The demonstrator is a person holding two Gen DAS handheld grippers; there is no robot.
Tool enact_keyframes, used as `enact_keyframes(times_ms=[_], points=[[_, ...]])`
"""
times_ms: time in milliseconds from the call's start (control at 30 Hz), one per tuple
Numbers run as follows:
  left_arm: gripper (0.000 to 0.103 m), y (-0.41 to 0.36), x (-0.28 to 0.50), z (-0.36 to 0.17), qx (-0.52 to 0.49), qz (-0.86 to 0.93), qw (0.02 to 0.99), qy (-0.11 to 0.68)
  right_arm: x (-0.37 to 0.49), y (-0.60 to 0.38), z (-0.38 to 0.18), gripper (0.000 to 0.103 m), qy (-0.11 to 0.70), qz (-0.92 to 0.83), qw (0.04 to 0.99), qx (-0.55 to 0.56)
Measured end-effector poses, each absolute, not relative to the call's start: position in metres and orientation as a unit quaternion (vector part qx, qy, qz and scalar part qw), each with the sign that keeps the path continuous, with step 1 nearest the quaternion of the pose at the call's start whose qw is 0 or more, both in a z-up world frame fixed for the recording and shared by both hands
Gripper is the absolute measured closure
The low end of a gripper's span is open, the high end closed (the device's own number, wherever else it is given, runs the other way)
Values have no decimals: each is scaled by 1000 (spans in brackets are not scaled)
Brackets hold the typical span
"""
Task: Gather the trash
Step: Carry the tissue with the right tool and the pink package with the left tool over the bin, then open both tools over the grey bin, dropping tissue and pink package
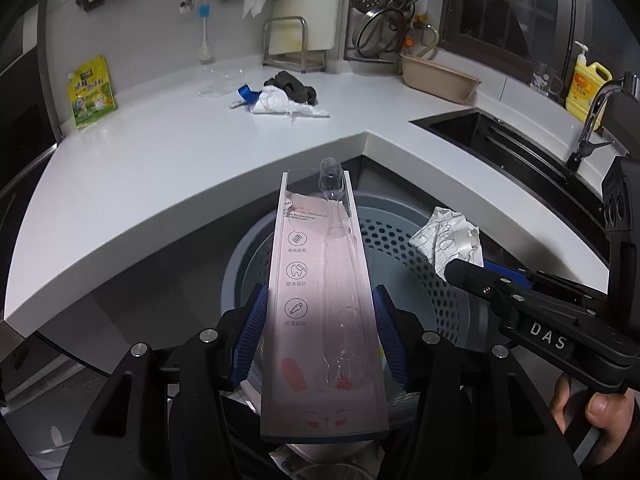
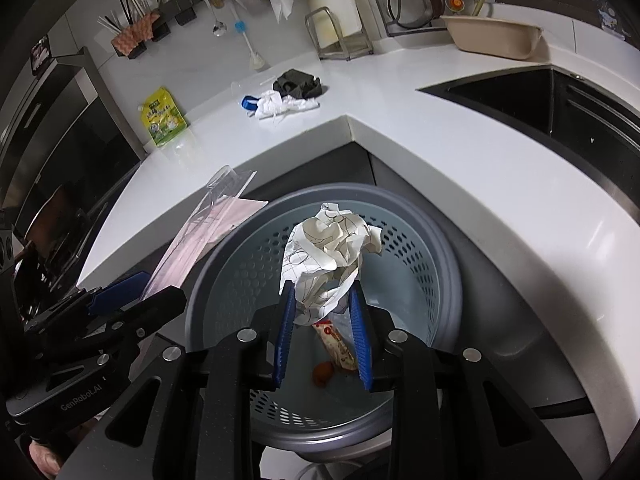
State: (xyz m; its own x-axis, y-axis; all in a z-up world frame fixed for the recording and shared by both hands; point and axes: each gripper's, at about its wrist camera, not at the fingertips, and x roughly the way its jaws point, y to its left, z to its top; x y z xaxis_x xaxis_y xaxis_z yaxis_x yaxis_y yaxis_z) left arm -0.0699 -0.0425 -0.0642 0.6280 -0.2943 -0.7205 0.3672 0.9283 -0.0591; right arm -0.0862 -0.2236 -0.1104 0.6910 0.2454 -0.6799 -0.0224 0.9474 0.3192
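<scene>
So I'm at the drop-off bit of the cleanup, both tongs loaded and parked over the bin (image 2: 416,240). My right gripper (image 2: 322,300) is pinched on a paper wad (image 2: 332,248), which sits right above the bin's open mouth, so my guess is that one just needs me to let the pads spread and it falls in next to the snack wrapper (image 2: 338,344) and the little orange thing already at the bottom. My left gripper (image 1: 318,320) is clamped across a long toothbrush pack (image 1: 320,280), pink card with a clear blister, and that's the awkward one: it sticks way out forward with its far end up near the counter (image 1: 160,152) edge, so I'd probably tip it nose-down before letting go, otherwise it could catch on the rim and lie across it. Both tools point forward and down at the bin, the left one off to the side of the right, near each other but not touching. Still waiting on the counter: a yellow pouch (image 1: 91,92), a white rag (image 1: 280,102) by a blue cap, and a dark cloth just behind them.
</scene>
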Motion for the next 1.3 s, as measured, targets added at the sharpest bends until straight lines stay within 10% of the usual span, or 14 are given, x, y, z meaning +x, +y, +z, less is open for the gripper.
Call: enact_keyframes(times_ms=[600,767,1300], points=[[52,-43,-59,-83,40,-185,887,422,-75,-225,-129,74,413,76,895,150],[35,-38,-59,-81,33,-177,891,418,-78,-228,-127,54,404,67,899,153],[23,-27,-58,-75,29,-154,901,404,-82,-233,-124,50,392,64,903,163]])
